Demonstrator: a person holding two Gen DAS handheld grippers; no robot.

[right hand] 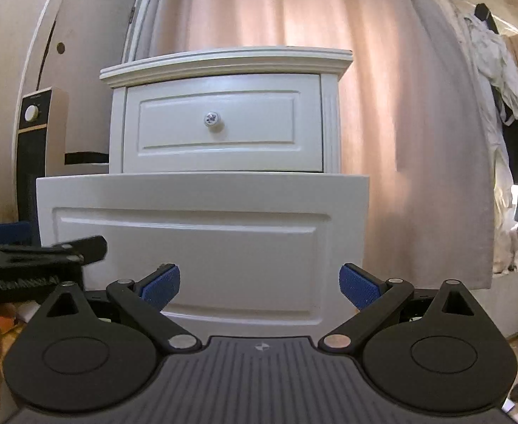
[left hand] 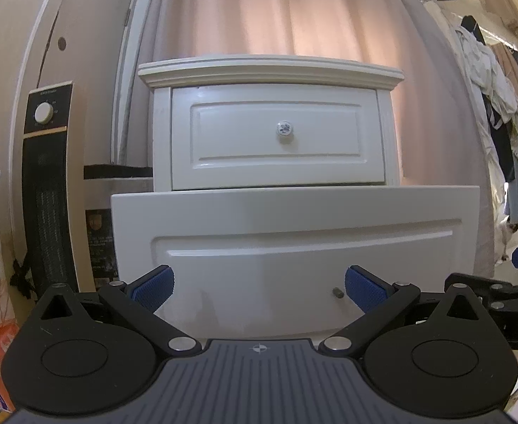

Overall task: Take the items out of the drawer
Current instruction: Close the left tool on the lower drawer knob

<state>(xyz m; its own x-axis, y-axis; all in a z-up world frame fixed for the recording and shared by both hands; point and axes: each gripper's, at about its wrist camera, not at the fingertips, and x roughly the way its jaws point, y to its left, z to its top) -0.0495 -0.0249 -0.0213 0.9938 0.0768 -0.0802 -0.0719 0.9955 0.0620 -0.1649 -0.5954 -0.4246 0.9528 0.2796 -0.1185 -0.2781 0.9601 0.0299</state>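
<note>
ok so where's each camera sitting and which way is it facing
Left wrist: on the left gripper, low, facing the nightstand head-on; open lower drawer fills the middle, heater at left. Own open jaws show, and the right gripper at the right edge.
Right wrist: on the right gripper, same height, further right, nightstand left of centre, curtain at right. Own open jaws show, and the left gripper at the left edge.
Shared: nightstand, both drawers, knob, heater, curtain.
</note>
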